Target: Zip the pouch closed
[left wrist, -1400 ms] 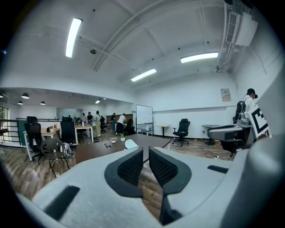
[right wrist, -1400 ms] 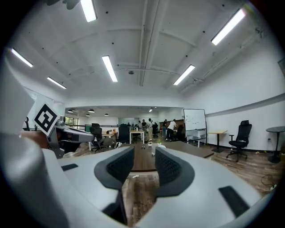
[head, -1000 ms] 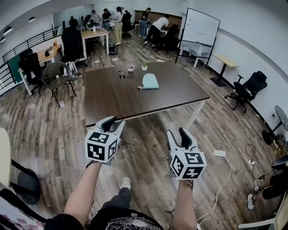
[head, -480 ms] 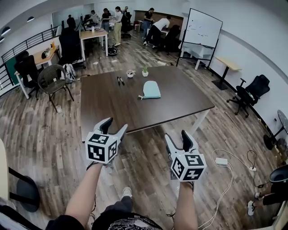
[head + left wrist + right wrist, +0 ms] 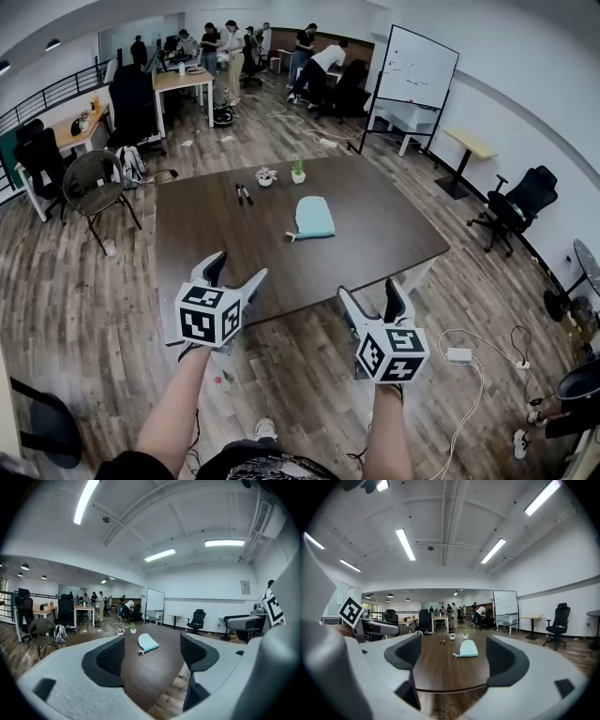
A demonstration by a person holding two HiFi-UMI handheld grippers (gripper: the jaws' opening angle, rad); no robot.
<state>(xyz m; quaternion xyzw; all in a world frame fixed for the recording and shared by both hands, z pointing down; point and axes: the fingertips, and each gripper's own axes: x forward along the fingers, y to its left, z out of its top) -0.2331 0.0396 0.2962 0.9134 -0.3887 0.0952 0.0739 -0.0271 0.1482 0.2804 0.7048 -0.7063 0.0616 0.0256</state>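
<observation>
A pale teal pouch (image 5: 313, 217) lies flat on the dark brown table (image 5: 216, 253), its zip pull pointing toward the near left. Both gripper views look along the table at the pouch (image 5: 148, 642) (image 5: 468, 648) from a distance. My left gripper (image 5: 234, 271) hovers at the table's near edge on the left. My right gripper (image 5: 371, 295) hangs just off that edge on the right. Both sets of jaws are opening, with nothing between them. Neither gripper touches the pouch.
Two black pens (image 5: 243, 194) and two small potted plants (image 5: 298, 171) sit at the table's far end. A wire chair (image 5: 92, 184) stands to the left and a whiteboard (image 5: 415, 66) behind. A power strip with cable (image 5: 458, 355) lies on the wood floor at right. People stand at the far desks.
I have walked closer to the table, so it and the pouch appear nearer. Both grippers moved forward to its near edge, and their jaws spread wider.
</observation>
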